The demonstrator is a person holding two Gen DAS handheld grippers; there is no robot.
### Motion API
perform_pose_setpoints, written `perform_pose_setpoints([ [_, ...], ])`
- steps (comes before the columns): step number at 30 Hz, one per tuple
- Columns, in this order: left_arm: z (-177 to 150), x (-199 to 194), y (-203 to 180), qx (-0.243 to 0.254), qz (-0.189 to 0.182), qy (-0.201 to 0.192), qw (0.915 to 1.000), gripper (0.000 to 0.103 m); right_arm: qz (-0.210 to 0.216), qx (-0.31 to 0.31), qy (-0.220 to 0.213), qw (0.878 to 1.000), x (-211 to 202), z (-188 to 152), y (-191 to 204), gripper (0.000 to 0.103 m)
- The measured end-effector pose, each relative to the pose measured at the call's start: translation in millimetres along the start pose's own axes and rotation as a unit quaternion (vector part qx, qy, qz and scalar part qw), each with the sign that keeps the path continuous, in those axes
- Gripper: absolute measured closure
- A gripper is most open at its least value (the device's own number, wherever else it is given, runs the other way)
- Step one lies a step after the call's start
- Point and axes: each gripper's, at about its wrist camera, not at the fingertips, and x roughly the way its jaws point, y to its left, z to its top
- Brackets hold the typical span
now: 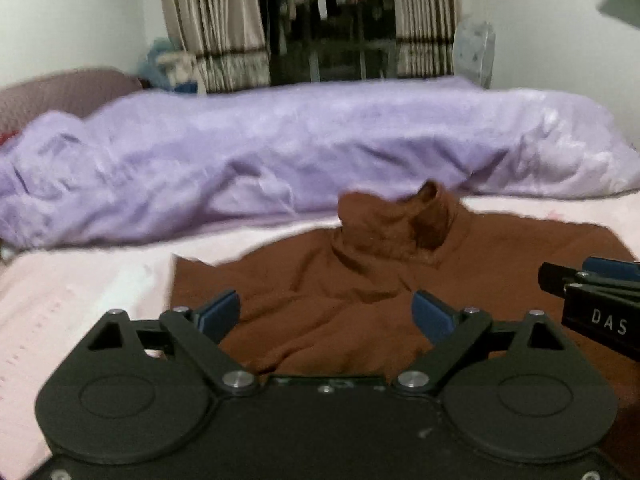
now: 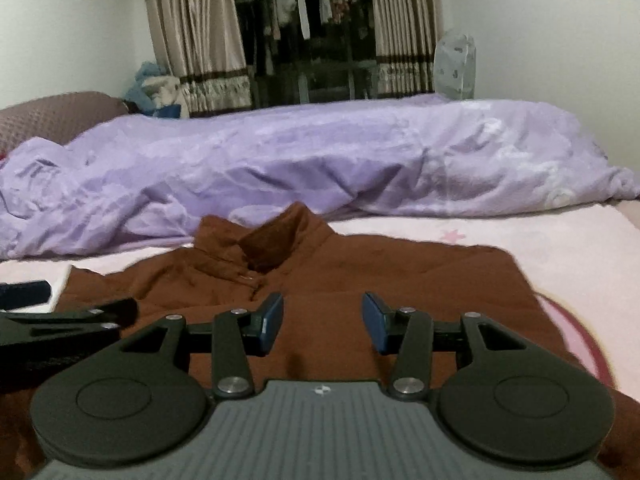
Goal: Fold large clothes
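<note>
Both the left tongs (image 1: 326, 314) and the right tongs (image 2: 322, 322) stand apart, gripping nothing, above a rust-brown collared cloth garment (image 2: 360, 276) spread on the pink bed sheet (image 2: 520, 232); a crumpled lilac blanket (image 1: 280, 152) lies beyond.

Both wrist views sit low over the bed's (image 1: 80, 280) near edge, facing the far curtains (image 2: 192, 32); both share the brown garment (image 1: 360, 280).

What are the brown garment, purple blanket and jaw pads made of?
Garment: matte woven fabric, probably cotton; soft creases, collar stands up.
Blanket: plush fleece or velvet-like; sheen on crumpled folds.
Pads: blue, matte, likely rubber or foam; can't tell which. Both pairs of jaws are open.
</note>
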Motion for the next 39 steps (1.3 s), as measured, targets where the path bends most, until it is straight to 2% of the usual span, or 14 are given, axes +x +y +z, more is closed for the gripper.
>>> perform_pose_setpoints([
  [5, -33, 56, -5, -0.001, -0.001, 0.038, 0.9993, 0.001, -0.001, 0.020, 0.035, 0.999, 38, -31, -9, 0.048],
  [11, -34, 53, -7, 0.004, 0.006, 0.032, 0.9995, 0.000, -0.023, -0.014, 0.032, 0.999, 32, -32, 4, 0.046],
  [15, -33, 50, 2, 0.003, -0.003, 0.034, 0.9994, 0.000, -0.009, -0.001, 0.022, 1.000, 26, -31, 0, 0.046],
  [16, -30, 46, 5, 0.008, 0.001, 0.034, 0.9994, 0.000, -0.003, 0.008, 0.014, 1.000, 21, -27, -4, 0.051],
  [19, -20, 25, 21, 0.013, 0.030, -0.009, 0.9994, 0.000, 0.002, 0.036, -0.006, 0.999, 6, -13, -24, 0.055],
  [22, -17, 17, 40, -0.003, 0.045, -0.028, 0.9986, 0.000, -0.043, -0.001, -0.008, 0.999, -1, -8, -35, 0.055],
  [24, -19, 29, 54, -0.024, 0.048, -0.007, 0.9985, 0.000, -0.093, -0.023, 0.004, 0.995, 6, -13, -46, 0.054],
  [25, -24, 43, 60, -0.035, 0.045, 0.022, 0.9981, 0.000, -0.107, -0.021, 0.023, 0.994, 15, -16, -53, 0.054],
  [27, -35, 66, 65, -0.048, 0.033, 0.059, 0.9966, 0.000, -0.089, 0.005, 0.048, 0.995, 30, -25, -67, 0.054],
  [30, -31, 67, 62, -0.034, 0.044, 0.054, 0.9970, 0.000, -0.097, -0.011, 0.044, 0.994, 29, -25, -62, 0.052],
  [33, -32, 68, 67, -0.041, 0.033, 0.056, 0.9970, 0.000, -0.091, -0.005, 0.041, 0.995, 26, -25, -64, 0.052],
  [35, -32, 58, 77, -0.065, 0.016, 0.036, 0.9971, 0.000, -0.072, 0.030, 0.027, 0.997, 15, -20, -73, 0.053],
  [37, -26, 45, 87, -0.083, 0.001, 0.010, 0.9965, 0.000, -0.035, 0.072, -0.022, 0.997, -7, -4, -86, 0.053],
  [39, -20, 30, 96, -0.070, 0.017, -0.030, 0.9970, 0.000, -0.050, 0.062, -0.056, 0.995, -22, 4, -92, 0.053],
])
